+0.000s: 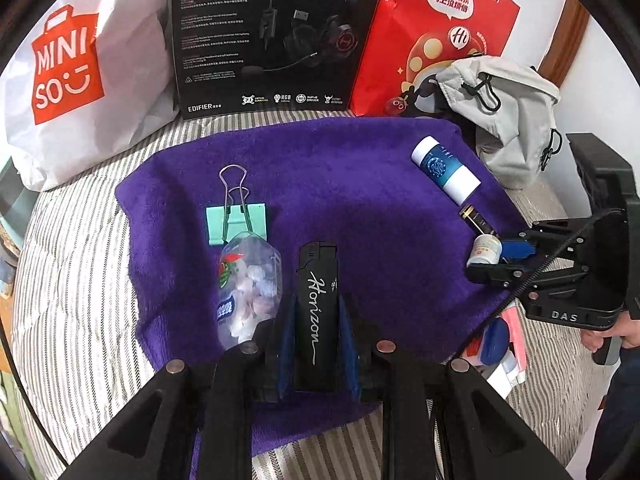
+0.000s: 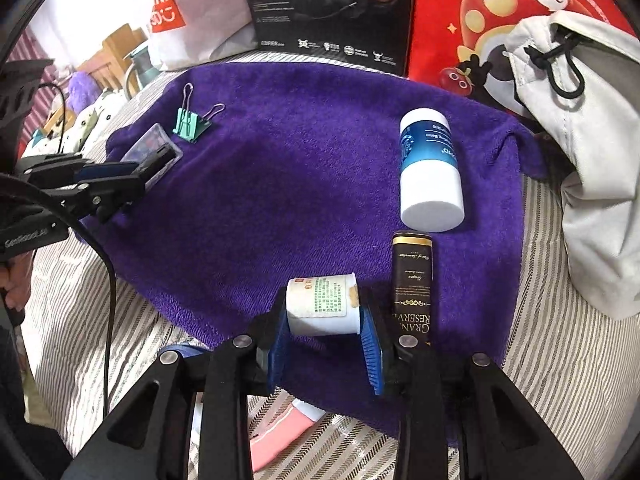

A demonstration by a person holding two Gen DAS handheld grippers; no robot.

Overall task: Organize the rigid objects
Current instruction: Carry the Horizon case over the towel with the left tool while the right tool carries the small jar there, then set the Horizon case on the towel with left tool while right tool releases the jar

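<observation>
On a purple towel [image 1: 340, 184], the left gripper [image 1: 316, 320] clamps a black lighter [image 1: 316, 316]. The right gripper [image 2: 326, 320] clamps a small white bottle [image 2: 324, 304]. Both look mid-placement; next, probably set each down in line.

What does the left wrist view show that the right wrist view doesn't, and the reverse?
Only the left wrist view shows the lettering on the black lighter in the left gripper and the candy in the clear packet. Only the right shows the label of the small white bottle in the right gripper. Both show the purple towel, green binder clip and blue-and-white bottle.

left claw [image 1: 316, 320] clamped, right claw [image 2: 326, 320] clamped
</observation>
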